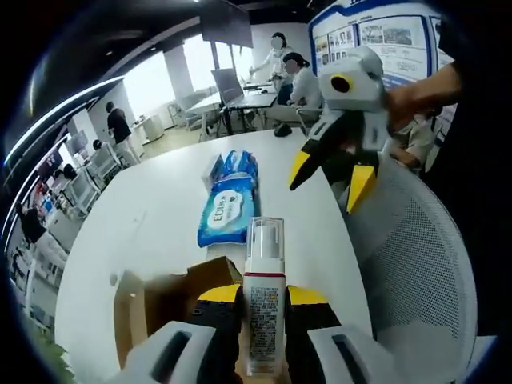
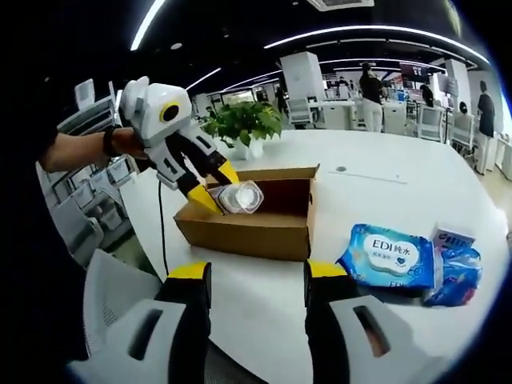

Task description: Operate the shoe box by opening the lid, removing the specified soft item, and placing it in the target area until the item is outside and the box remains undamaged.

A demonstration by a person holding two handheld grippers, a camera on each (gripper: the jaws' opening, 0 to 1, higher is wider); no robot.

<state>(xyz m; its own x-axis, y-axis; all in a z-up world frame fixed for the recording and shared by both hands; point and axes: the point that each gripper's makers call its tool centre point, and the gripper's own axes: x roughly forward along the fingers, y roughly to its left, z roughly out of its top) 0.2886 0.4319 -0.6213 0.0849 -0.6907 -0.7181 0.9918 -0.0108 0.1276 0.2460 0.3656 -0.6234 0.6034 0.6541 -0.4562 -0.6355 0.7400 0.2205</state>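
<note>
Shoebox (image 2: pixel 248 220) sits open on the worktop (image 2: pixel 384 192); left gripper (image 2: pixel 214 190) fingers clamp a pump bottle (image 1: pixel 264 300) above it, lifted clear. Right gripper (image 2: pixel 256 280) fingers apart, waiting nearby.

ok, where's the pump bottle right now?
In the left claw, held upright over the open cardboard box in the left gripper view; in the right gripper view the bottle sits just above the box, left of the wet wipes pack.
</note>
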